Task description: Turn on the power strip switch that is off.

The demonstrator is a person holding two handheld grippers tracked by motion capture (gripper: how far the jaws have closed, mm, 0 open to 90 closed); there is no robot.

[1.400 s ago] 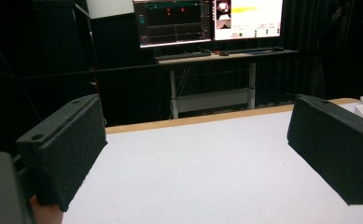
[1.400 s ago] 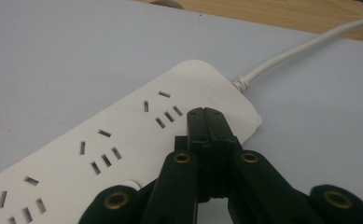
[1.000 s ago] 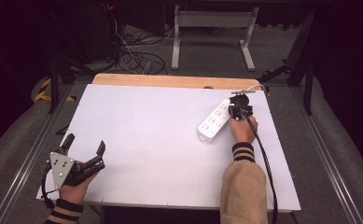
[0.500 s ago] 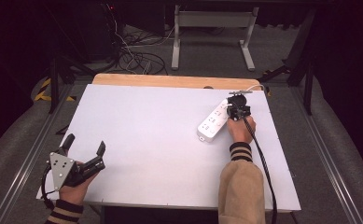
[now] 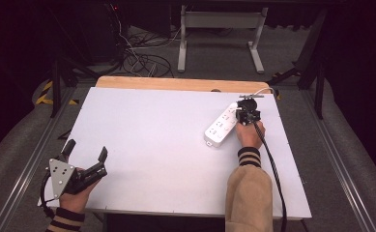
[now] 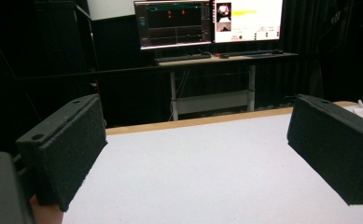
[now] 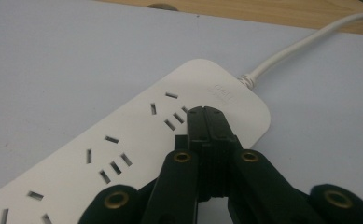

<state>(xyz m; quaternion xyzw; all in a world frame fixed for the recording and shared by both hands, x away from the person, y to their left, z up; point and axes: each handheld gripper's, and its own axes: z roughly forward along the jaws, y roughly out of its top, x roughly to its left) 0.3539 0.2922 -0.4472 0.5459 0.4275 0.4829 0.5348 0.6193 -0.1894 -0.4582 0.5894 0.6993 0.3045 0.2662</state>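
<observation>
Tabletop [image 5: 156,145] is bare white across the middle and left, so there's free passage btwn both hands. Only obstacle is the power strip [image 5: 220,125] w/ its cord [image 5: 264,90], lying diagonally at the far right.

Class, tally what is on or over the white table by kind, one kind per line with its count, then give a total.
Power strip: 1
Power strip cable: 1
Hand-held grippers: 2, the left gripper and the right gripper
Total: 4
</observation>
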